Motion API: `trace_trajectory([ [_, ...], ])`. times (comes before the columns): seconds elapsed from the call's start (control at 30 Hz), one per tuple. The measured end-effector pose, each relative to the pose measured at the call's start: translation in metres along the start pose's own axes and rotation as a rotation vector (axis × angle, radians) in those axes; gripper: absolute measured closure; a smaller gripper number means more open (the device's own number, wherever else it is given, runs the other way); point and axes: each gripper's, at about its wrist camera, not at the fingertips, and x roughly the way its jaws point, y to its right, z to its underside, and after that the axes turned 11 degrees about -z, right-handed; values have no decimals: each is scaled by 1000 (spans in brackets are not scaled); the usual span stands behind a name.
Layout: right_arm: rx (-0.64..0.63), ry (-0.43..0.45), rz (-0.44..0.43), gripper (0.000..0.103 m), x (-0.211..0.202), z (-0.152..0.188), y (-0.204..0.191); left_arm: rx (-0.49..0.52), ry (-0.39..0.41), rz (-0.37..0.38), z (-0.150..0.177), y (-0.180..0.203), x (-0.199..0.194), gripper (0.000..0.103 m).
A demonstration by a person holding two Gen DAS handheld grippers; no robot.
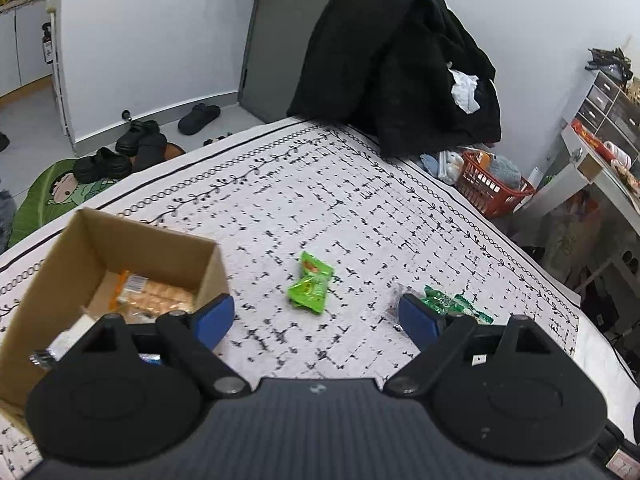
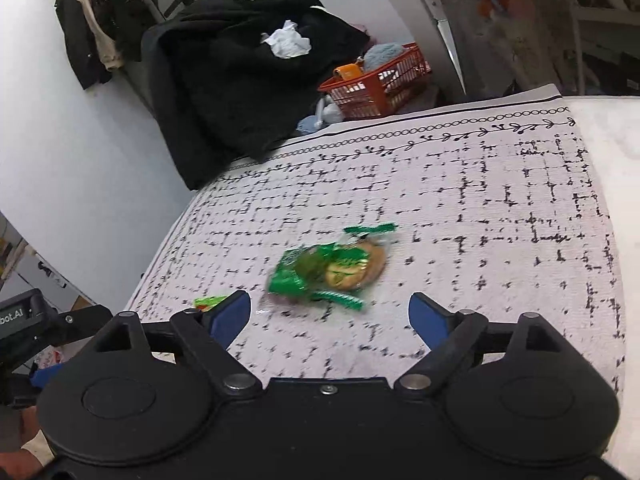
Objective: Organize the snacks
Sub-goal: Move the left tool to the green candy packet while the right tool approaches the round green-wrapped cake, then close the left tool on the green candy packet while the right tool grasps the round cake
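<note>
Jaws of left gripper (image 1: 316,316) and right gripper (image 2: 330,314) wide apart, empty; cardboard box (image 1: 60,264) at nine o'clock holds wafer packs (image 1: 154,296); green cookie packet (image 2: 328,270) crinkled

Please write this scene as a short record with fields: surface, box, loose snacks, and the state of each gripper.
surface: patterned cloth over a table
box: cardboard box, open, snack packs inside, at the left
loose snacks: light green packet mid-cloth; dark green cookie pack further right
left gripper: open, holds nothing
right gripper: open, holds nothing, cookie pack just ahead
</note>
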Motion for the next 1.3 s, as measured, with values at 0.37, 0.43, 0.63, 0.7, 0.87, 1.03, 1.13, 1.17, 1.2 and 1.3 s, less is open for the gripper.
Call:
trace_trajectory([
  [0.37,19,-29,31,24,30,-7,17,49,-14,9,3,29,44,17],
  [0.43,20,-34,36,25,38,-9,19,50,-18,5,4,32,53,19],
  [0.63,60,-54,44,29,57,-12,29,62,-27,-9,3,42,83,24],
  [0.7,43,-67,53,30,64,-12,28,65,-30,-13,2,44,95,28],
  [0.87,-14,-66,69,30,79,-15,24,69,-34,-46,3,48,120,32],
  [1.03,-104,-73,103,30,95,-15,16,82,-34,-74,5,48,139,32],
  [1.13,-160,-78,132,30,106,-15,10,85,-44,-75,7,48,149,36],
  [1.17,-177,-81,142,30,109,-15,7,82,-50,-76,7,47,152,39],
  [1.2,-197,-83,154,30,111,-13,5,78,-57,-77,8,47,155,42],
  [1.3,-249,-92,184,30,115,-9,-1,70,-63,-85,9,44,159,52],
])
